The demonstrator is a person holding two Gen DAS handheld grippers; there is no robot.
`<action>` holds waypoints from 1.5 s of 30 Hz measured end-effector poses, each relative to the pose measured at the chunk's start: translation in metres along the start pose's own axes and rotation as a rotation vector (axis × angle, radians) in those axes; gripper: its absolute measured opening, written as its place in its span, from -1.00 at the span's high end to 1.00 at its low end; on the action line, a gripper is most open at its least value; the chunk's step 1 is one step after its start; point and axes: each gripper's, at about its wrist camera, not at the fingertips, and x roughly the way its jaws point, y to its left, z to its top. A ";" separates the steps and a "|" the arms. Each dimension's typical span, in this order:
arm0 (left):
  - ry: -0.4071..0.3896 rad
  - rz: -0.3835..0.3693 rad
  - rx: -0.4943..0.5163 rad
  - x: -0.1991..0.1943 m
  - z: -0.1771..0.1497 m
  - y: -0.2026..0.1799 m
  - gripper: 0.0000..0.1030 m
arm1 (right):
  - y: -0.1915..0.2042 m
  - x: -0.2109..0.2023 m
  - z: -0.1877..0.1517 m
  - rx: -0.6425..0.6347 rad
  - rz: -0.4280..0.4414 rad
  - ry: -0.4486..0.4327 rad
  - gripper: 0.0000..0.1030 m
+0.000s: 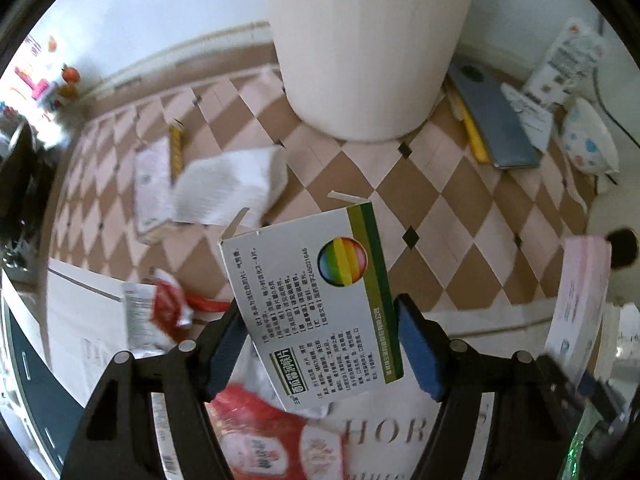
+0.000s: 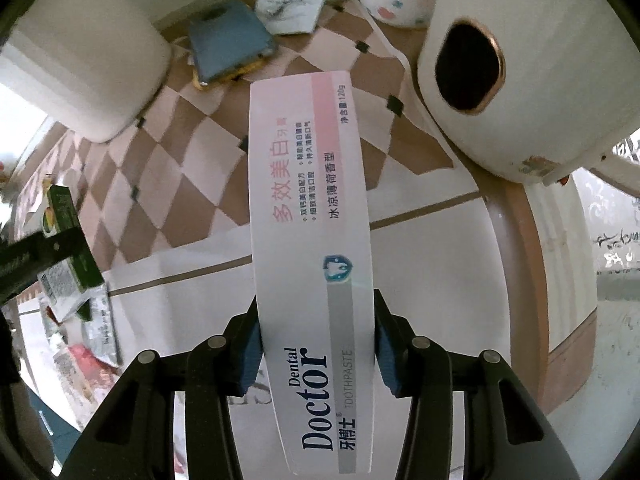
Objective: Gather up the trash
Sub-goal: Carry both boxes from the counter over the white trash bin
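Brown-and-pink checked tablecloth [image 1: 420, 184]

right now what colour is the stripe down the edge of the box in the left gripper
Green, dark beside olive, on the white medicine box; clearest in the left wrist view.

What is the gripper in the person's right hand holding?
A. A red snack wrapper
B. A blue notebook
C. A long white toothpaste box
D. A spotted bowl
C: in the right wrist view the blue pads of the right gripper press on both sides of the toothpaste box, printed "Dental Doctor TOOTHPASTE", which sticks out ahead above the checkered floor.
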 end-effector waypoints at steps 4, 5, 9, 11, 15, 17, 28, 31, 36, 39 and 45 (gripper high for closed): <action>-0.066 -0.010 -0.003 -0.051 -0.010 0.036 -0.35 | 0.012 -0.024 -0.007 -0.024 0.026 -0.034 0.05; -0.082 -0.012 -0.007 -0.057 -0.015 0.043 -0.35 | 0.017 -0.031 -0.009 -0.035 0.035 -0.041 0.05; -0.155 -0.002 -0.037 -0.092 -0.037 0.075 -0.35 | 0.040 -0.060 -0.020 -0.090 0.073 -0.070 0.05; -0.191 0.015 -0.054 -0.111 -0.047 0.097 -0.35 | 0.051 -0.075 -0.029 -0.122 0.094 -0.085 0.05; -0.251 0.053 -0.093 -0.137 -0.080 0.144 -0.35 | 0.084 -0.091 -0.045 -0.189 0.147 -0.103 0.05; -0.272 0.077 -0.121 -0.149 -0.102 0.172 -0.35 | 0.111 -0.103 -0.062 -0.240 0.174 -0.109 0.05; -0.175 0.133 -0.401 -0.143 -0.255 0.343 -0.35 | 0.285 -0.127 -0.209 -0.567 0.325 -0.078 0.05; -0.081 0.124 -0.515 -0.109 -0.313 0.395 -0.35 | 0.330 -0.112 -0.264 -0.665 0.357 -0.019 0.05; 0.113 0.067 -0.712 -0.008 -0.414 0.468 -0.35 | 0.389 -0.042 -0.368 -0.831 0.361 0.142 0.05; 0.226 0.004 -0.826 0.074 -0.475 0.502 -0.35 | 0.411 0.026 -0.429 -0.906 0.320 0.263 0.05; 0.385 -0.109 -0.992 0.228 -0.581 0.538 -0.35 | 0.442 0.192 -0.538 -0.957 0.248 0.526 0.05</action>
